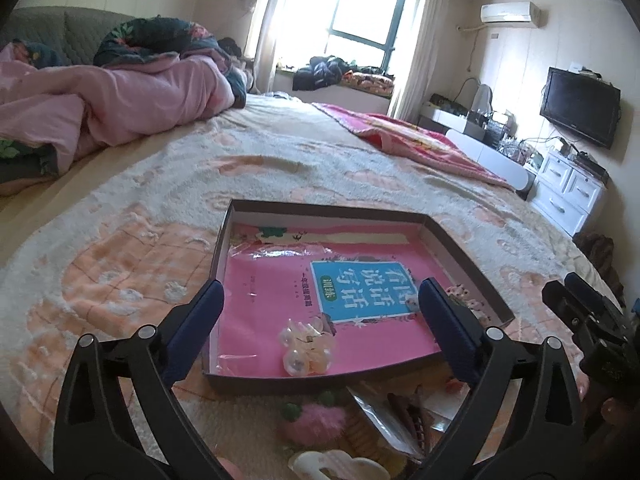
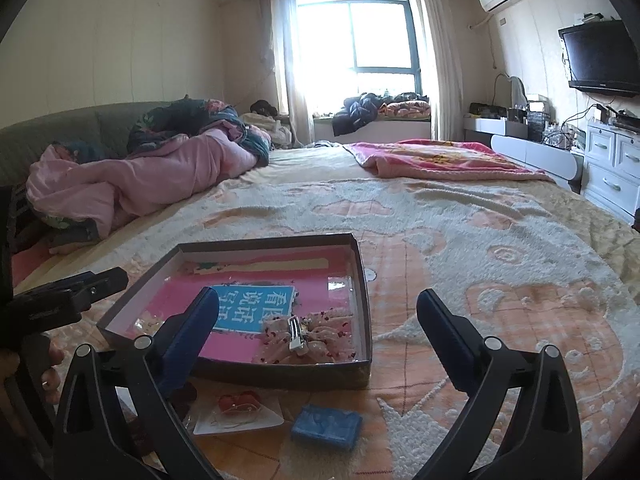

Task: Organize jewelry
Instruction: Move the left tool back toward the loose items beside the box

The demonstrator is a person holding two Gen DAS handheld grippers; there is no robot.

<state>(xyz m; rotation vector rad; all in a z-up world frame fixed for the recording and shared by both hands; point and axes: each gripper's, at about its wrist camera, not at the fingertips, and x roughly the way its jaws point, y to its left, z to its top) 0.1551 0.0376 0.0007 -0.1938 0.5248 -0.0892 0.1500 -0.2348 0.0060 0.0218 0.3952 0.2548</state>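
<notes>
Nearest the left wrist camera, loose pieces wait on the fuzzy peach-and-cream bedspread (image 1: 132, 216): a white cloud-shaped plastic hair clip (image 1: 332, 465) at the bottom edge, a fluffy pink pom-pom hair tie (image 1: 312, 420) just beyond it, and a brown claw clip lying on a clear plastic packet (image 1: 408, 414). From the right wrist camera the near ground holds a small blue rectangular block (image 2: 326, 427) and a clear packet with something red inside (image 2: 236, 410). Both tools are empty: the left gripper (image 1: 320, 312) has its blue-padded fingers spread wide above the near end of the tray, and the right gripper (image 2: 318, 320) is likewise spread, pinching nothing. Just past the loose pieces sits the shallow dark cardboard box tray (image 1: 256, 384), lined with a pink booklet bearing a blue label. Inside it already lie a cluster of clear pearly bead ornaments (image 1: 306, 346) near the front wall and a pale pink lace bow with a silver clip (image 2: 308, 336) in the right front corner. By my reading the sorting is partway through, between placements. A sensible next move calls for lowering one gripper to a loose piece outside the front wall, closing on it, and carrying it over the rim; the flat packets look hard to pinch off soft fabric. Farther off lie a rumpled pink quilt (image 1: 120, 92) and the bright window (image 2: 360, 36).
</notes>
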